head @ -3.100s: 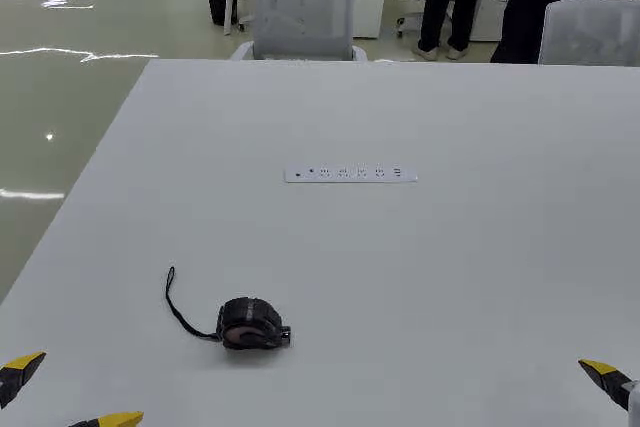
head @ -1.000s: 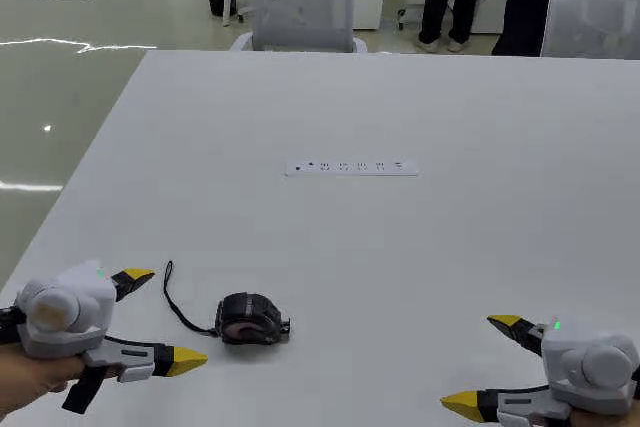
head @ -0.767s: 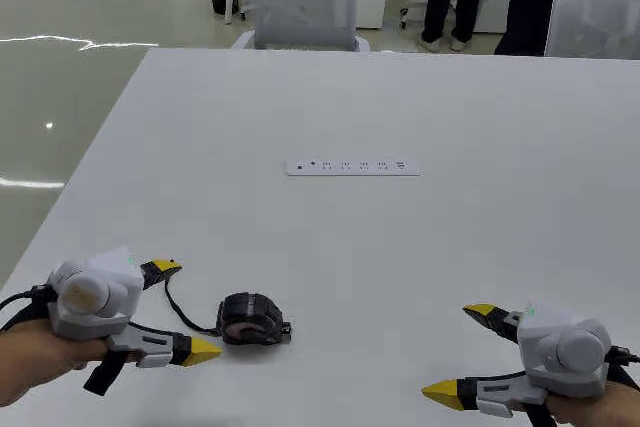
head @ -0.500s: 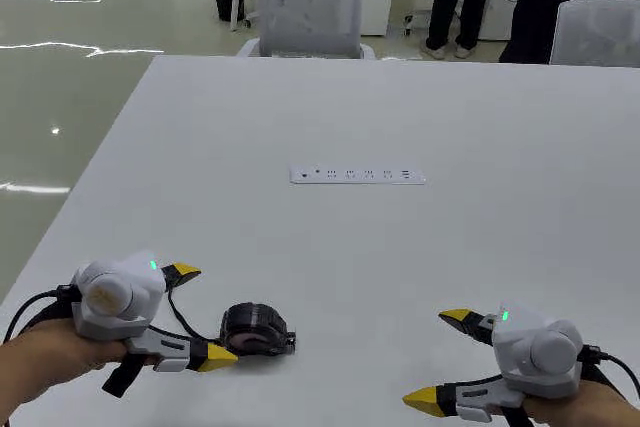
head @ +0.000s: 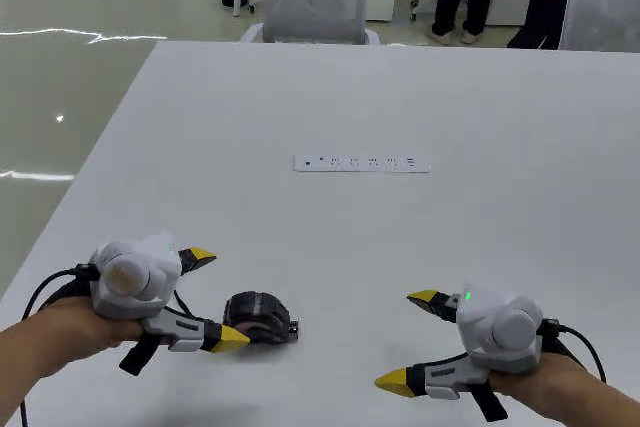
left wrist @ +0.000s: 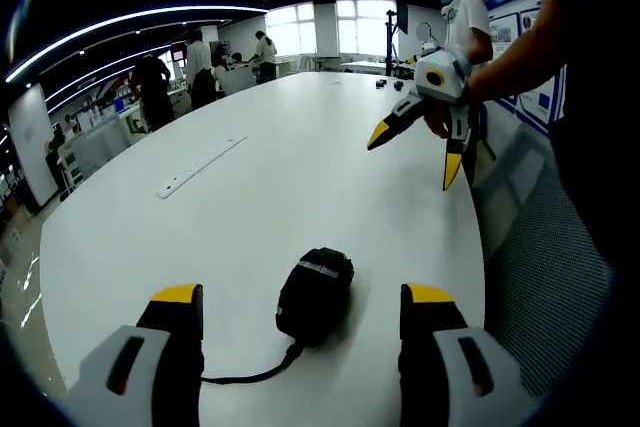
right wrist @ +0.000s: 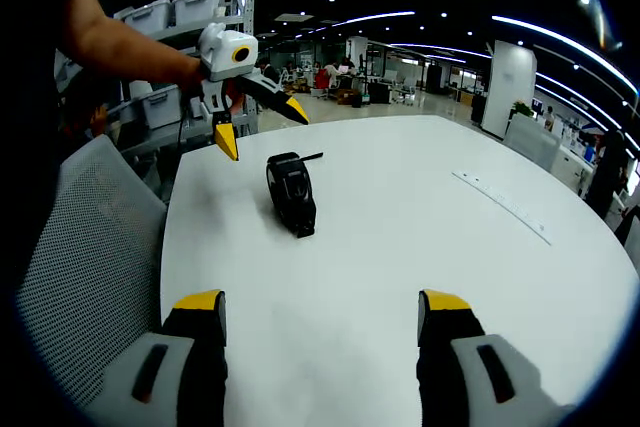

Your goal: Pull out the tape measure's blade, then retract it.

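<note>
Compared with the head view half a second earlier, the left gripper (head: 218, 297) has advanced toward the tape measure (head: 258, 315). Its yellow-tipped jaws now stand wide apart to either side of the black case, one tip just beside the case and the other behind it. In the left gripper view the case (left wrist: 315, 292) lies between the two jaws, slightly ahead of the tips, and no contact is visible. The right gripper (head: 405, 339) has also drawn inward. Its jaws are equally spread and hold nothing, and it is well apart from the case, with its opening turned toward it.

The tape measure has not shifted. It rests on its side near the front left edge of the white table (head: 400, 97), with its wrist strap (left wrist: 245, 379) trailing back beneath the left gripper. In the right gripper view the case (right wrist: 291, 189) shows no blade drawn out.

The step in hand is judged to be the approach, and extraction has not begun. The next move probably calls for the left jaws to close on the case while the right gripper comes in to the blade's hook. A white power strip (head: 362, 163) lies farther out at mid-table, clear of the work.
</note>
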Motion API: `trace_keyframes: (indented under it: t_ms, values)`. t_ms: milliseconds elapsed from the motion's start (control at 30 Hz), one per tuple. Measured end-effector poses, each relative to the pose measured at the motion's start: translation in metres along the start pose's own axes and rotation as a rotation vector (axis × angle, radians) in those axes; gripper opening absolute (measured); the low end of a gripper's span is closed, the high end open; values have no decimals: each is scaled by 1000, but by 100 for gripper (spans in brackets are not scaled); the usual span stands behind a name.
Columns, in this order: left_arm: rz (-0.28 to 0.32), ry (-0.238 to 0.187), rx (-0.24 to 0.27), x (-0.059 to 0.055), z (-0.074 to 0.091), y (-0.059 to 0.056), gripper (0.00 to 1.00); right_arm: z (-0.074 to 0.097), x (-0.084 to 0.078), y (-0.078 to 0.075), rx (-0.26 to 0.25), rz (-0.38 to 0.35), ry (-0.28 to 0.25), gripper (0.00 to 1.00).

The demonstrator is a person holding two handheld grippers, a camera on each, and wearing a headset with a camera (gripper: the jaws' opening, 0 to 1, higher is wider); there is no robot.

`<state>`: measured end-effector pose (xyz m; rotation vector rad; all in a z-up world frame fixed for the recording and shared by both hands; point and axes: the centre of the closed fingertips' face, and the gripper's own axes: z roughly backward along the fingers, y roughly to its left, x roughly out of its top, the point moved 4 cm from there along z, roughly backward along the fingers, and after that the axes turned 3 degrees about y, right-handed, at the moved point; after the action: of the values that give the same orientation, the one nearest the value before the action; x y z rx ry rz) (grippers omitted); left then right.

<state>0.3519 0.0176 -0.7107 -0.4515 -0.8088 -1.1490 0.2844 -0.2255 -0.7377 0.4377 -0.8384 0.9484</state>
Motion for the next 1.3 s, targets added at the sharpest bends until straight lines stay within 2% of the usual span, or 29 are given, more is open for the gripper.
trace_keyframes:
  t_ms: [167, 300, 600, 867, 1000, 1300]
  values:
    - [5, -2, -2, 0, -2, 0, 79, 2, -4, -2, -4, -12, 7, 79]
    - [0, 4, -6, 0, -4, 0, 78, 3, 0, -5, -11, -23, -4, 79]
    - [-3, -6, -4, 7, -5, 3, 78, -7, 7, -1, 5, -4, -7, 78]
    - [4, -4, -4, 5, -7, 3, 78, -13, 10, -3, 1, -12, -15, 77]
    - [5, -7, -7, 7, -10, 3, 78, -17, 11, -2, 8, -11, -17, 77]
    - [9, -11, -11, 10, -14, 2, 79, -17, 10, -5, 6, -24, -15, 77]
